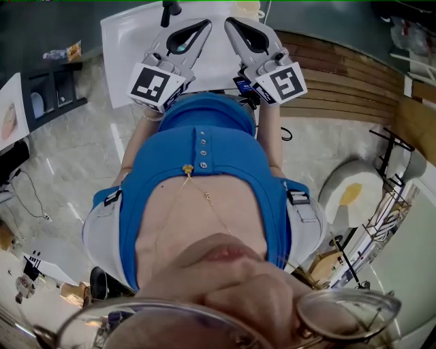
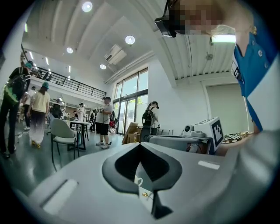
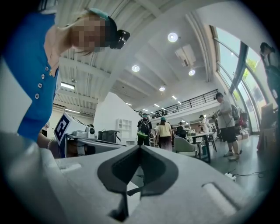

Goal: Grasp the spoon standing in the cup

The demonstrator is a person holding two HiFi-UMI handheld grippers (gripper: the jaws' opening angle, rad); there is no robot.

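White and flat, the surface [image 1: 129, 41] lies at the top of my head view. Beyond its right side there is curved wooden slatting [image 1: 340, 75]. Pale polished floor [image 1: 75, 157] spreads to its left and below it. A dark shelf unit [image 1: 54, 92] stands off the surface's left corner. A white round seat [image 1: 354, 191] with a yellow patch sits well to the right and nearer the wearer. The wearer's blue shirt [image 1: 204, 163] fills the middle of the frame, on the near side of the surface.

The left gripper [image 1: 207, 23] and the right gripper [image 1: 229, 21] are held over the near edge of the surface, side by side and angled toward each other. In the left gripper view the fingers [image 2: 118, 164] meet at their tips and hold nothing, and a sliver of white shows through the loop behind them. In the right gripper view the fingers [image 3: 159, 168] are likewise pressed together and hold nothing.

Both gripper views look out past the surface into a tall hall. It has round ceiling lights [image 2: 130, 40], a railed mezzanine [image 2: 65, 81] and floor-to-ceiling windows [image 2: 131, 100]. People [image 2: 104, 120] stand about near a white chair [image 2: 63, 133].

I cannot make out the spoon or the cup for certain. At the far edge of the surface a dark object [image 1: 170, 9] and a cream-coloured object [image 1: 248, 8] are cut off by the frame. Both lie beyond the fingertips, and I cannot tell what either is.
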